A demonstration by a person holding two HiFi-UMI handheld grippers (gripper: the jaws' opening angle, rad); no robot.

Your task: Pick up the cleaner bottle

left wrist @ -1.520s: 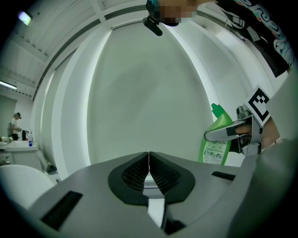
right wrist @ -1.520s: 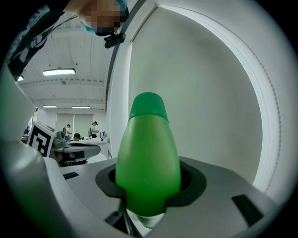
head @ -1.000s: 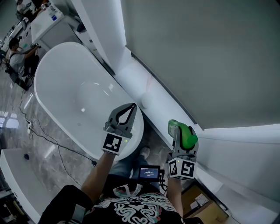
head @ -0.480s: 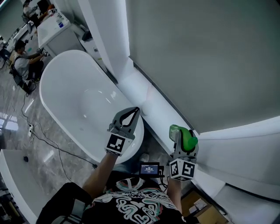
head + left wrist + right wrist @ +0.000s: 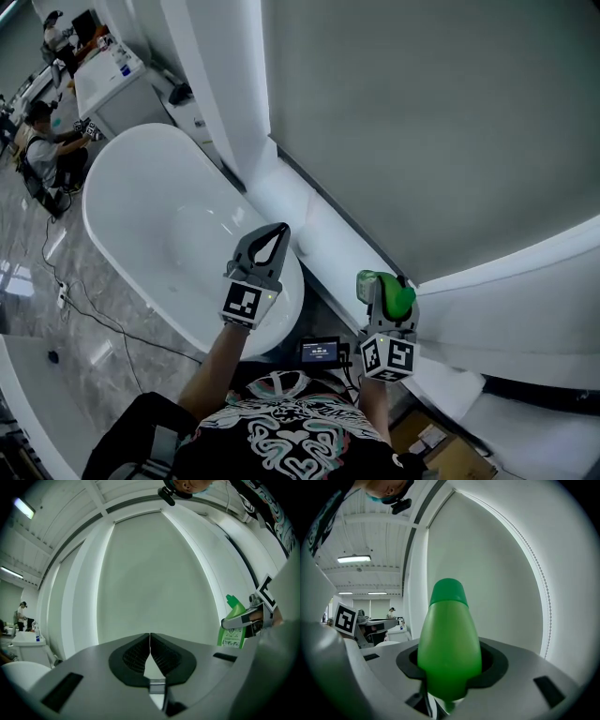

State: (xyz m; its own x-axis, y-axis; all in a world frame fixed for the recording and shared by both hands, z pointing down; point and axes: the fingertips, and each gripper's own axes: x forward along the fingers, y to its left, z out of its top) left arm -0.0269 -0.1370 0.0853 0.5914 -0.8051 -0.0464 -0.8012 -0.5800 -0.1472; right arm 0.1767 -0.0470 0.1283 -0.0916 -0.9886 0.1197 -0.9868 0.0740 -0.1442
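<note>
Hardly anything has shifted: the head view shows my right tool clamped on the cleaner bottle, aloft beside the bathtub. In the left gripper view my left tool is closed and empty. The right gripper view suggests slick, probably light plastic, best gripped mid-body.

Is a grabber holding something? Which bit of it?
Yes. The right gripper is clamped on the green cleaner bottle, around its body below the cap. The left gripper is shut on nothing.
</note>
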